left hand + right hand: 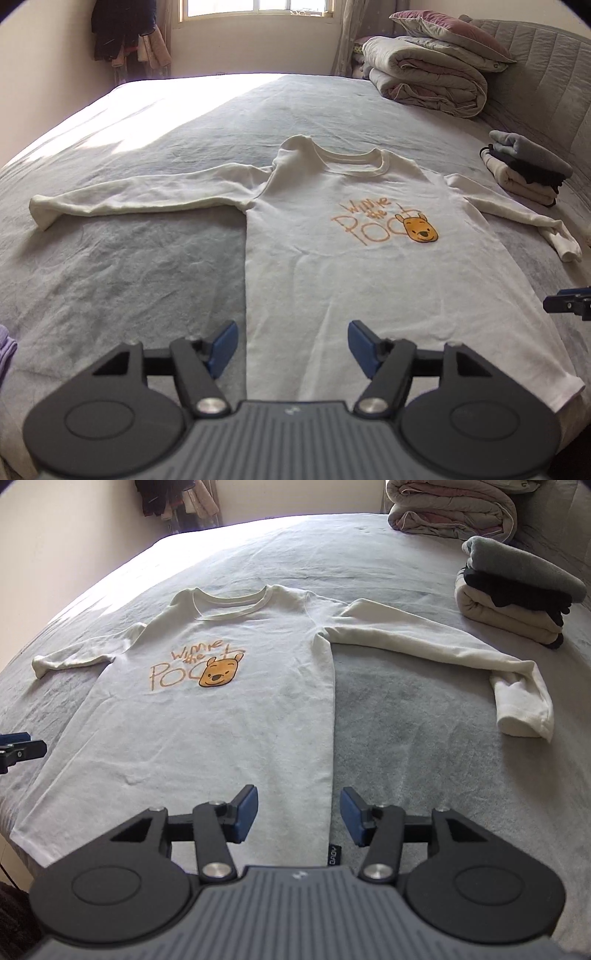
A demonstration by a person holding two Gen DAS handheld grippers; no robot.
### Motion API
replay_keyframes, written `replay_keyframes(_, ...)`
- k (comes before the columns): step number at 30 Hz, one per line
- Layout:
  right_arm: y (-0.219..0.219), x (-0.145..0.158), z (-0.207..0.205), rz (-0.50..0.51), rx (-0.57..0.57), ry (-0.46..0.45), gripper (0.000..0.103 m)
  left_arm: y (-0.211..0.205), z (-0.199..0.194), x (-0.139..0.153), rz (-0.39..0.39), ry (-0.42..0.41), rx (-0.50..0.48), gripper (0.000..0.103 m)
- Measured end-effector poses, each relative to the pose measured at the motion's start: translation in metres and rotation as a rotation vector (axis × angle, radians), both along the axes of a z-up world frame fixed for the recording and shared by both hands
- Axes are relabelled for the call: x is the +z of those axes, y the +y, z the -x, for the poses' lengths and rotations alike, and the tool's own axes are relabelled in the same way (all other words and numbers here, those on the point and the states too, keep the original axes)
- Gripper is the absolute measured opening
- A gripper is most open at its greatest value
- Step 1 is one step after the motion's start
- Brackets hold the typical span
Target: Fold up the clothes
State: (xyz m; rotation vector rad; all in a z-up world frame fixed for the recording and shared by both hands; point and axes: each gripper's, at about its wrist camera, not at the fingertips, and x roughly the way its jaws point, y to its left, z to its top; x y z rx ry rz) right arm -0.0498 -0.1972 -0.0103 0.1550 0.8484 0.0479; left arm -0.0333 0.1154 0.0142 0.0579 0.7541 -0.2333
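- Across the middle of both frames, a white long-sleeved shirt lies flat and face up on the grey bed, both sleeves spread out sideways.
- At the bottom of the left wrist view, the left gripper is spread wide with nothing held, above the shirt's lower left side edge.
- At the bottom of the right wrist view, the right gripper is likewise wide and holds nothing, straddling the shirt's lower right side edge.
- At upper right, a stack of folded clothes sits near the right sleeve; rolled duvets lie beyond.
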Motion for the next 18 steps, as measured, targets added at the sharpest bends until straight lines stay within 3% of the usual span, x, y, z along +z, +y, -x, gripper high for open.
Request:
replay_keyframes(2, 0.004, -0.004, -0.019, -0.007, -0.024, -0.028, 0.062, -0.014, -0.012, -0.004, 0.007, -0.042, -0.003, 0.081)
replay_keyframes(6, 0.015, -0.015, -0.053, 0.030, -0.048, -0.073, 0.064, -0.031, -0.041, -0.013, 0.043, -0.100, 0.029, 0.085)
replay_keyframes(9, 0.020, -0.025, -0.072, 0.063, -0.050, -0.114, 0.071, -0.036, -0.063, -0.024, 0.060, -0.116, 0.073, 0.092)
replay_keyframes(12, 0.022, -0.038, -0.086, 0.097, -0.044, -0.155, 0.084, -0.038, -0.083, -0.045, 0.023, -0.110, 0.085, 0.103)
replay_keyframes(14, 0.022, -0.049, -0.091, 0.110, -0.037, -0.172, 0.103, -0.038, -0.089, -0.066, -0.025, -0.090, 0.067, 0.103)
replay_keyframes(18, 0.024, -0.057, -0.089, 0.139, -0.020, -0.206, 0.103, -0.037, -0.086, -0.073, -0.032, -0.108, 0.050, 0.103)
